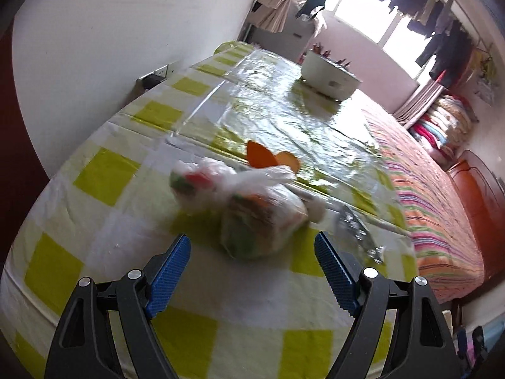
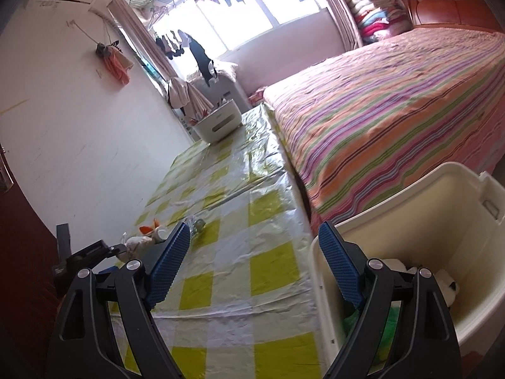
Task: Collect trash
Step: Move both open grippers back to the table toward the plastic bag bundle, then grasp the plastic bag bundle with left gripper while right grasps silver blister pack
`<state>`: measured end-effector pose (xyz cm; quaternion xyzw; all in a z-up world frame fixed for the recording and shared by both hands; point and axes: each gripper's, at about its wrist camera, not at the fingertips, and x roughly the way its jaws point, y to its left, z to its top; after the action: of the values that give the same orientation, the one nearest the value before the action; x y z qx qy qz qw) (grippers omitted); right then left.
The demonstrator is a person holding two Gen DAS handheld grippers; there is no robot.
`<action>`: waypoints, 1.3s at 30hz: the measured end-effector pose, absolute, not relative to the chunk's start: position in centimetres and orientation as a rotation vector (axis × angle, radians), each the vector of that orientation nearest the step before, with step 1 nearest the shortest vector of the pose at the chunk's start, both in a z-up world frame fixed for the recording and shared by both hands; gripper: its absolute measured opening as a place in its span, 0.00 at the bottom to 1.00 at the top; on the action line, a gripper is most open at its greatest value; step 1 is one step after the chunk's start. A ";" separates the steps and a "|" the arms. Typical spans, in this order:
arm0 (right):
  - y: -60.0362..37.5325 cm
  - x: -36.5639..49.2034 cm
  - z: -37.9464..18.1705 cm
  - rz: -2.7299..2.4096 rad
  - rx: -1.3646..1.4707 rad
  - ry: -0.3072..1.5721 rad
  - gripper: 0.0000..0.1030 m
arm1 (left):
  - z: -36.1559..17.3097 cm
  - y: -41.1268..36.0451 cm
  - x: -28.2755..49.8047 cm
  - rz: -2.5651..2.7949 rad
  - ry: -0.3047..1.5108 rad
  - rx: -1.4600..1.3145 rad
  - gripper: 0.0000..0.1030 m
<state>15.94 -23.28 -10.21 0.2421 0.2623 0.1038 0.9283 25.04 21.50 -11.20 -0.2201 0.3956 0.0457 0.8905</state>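
Left wrist view puts the trash bag (image 1: 252, 208) at frame centre, just ahead of my left gripper (image 1: 252, 243), whose jaws stand wide with nothing between them. The bag is thin film, crumpled and blurred, so I judge a shallow pinch could catch only loose plastic and let it tear or spill. Two orange scraps (image 1: 262, 157) sit just behind it, and a clear crushed bottle (image 1: 356, 224) lies touching its right side (easy to nudge off the cloth (image 1: 104, 177) toward the bed (image 1: 442, 230)).

In the right wrist view my right gripper (image 2: 252, 240) is also wide and empty, hanging by the bin (image 2: 407, 189) at lower right. That bin already holds some white and green waste.

Counted: one bag, two scraps, one bottle, one bin near me, one white tub (image 1: 328, 77) at the cloth's far end.
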 end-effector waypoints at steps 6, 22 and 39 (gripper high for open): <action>-22.3 17.0 -11.1 0.227 0.491 0.575 0.80 | -12.6 23.0 26.6 0.110 0.857 -0.505 0.76; -20.2 19.3 -12.0 0.274 0.493 0.634 0.80 | -12.7 25.1 27.9 0.090 0.803 -0.543 0.59; -16.2 19.5 -12.3 0.346 0.436 0.654 0.80 | -11.2 26.3 22.3 0.049 0.804 -0.378 0.23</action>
<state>19.55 -16.19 -12.26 0.2112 0.3169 0.1678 0.9093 22.28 26.34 -11.16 -0.1827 0.3891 0.0239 0.9026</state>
